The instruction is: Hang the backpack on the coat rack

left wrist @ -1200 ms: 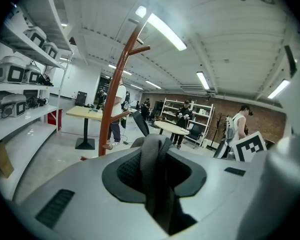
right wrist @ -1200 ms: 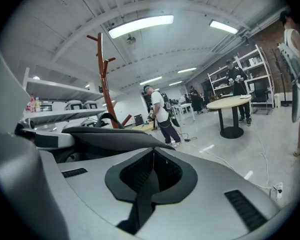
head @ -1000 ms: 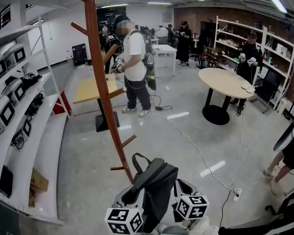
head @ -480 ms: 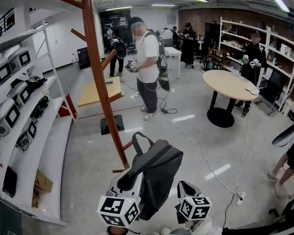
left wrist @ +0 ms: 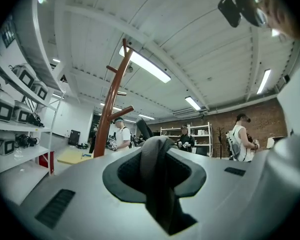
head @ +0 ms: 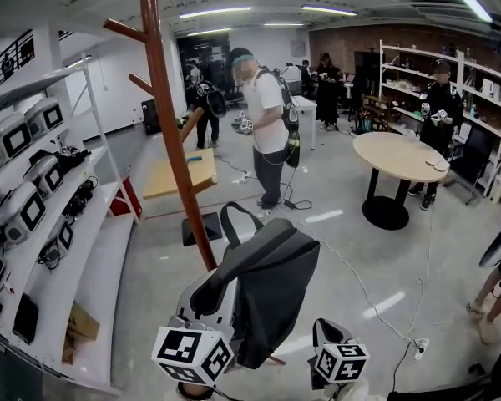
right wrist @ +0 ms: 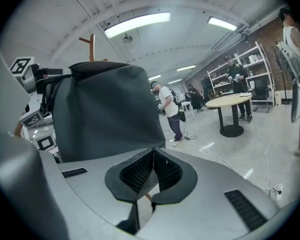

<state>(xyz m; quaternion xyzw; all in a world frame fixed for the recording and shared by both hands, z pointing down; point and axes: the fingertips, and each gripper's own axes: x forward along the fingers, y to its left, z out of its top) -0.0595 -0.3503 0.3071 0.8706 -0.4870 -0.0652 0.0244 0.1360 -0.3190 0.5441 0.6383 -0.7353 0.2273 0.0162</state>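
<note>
The brown wooden coat rack (head: pixel 171 140) stands just ahead of me, with pegs angling up from its pole; it also rises at the left of the left gripper view (left wrist: pixel 110 114). The dark grey backpack (head: pixel 271 282) hangs in the air right of the pole, its top loop (head: pixel 234 215) sticking up. My left gripper (head: pixel 210 295) is shut on a grey backpack strap (left wrist: pixel 157 169) that runs between its pads. My right gripper (head: pixel 321 334) is low and right of the bag, its pads (right wrist: pixel 162 170) pressed together. The backpack (right wrist: pixel 107 109) fills the space before it.
White shelving (head: pixel 33 190) with monitor-like devices lines the left wall. A person in a white shirt (head: pixel 267 124) stands beyond the rack, by a yellow table (head: pixel 179 170). A round table (head: pixel 397 153) and more people are at right. A cable (head: pixel 376 299) crosses the floor.
My left gripper has risen with the backpack, which now hangs higher beside the pole. The right gripper has stayed low. The person in white has stepped rightward in the view.
</note>
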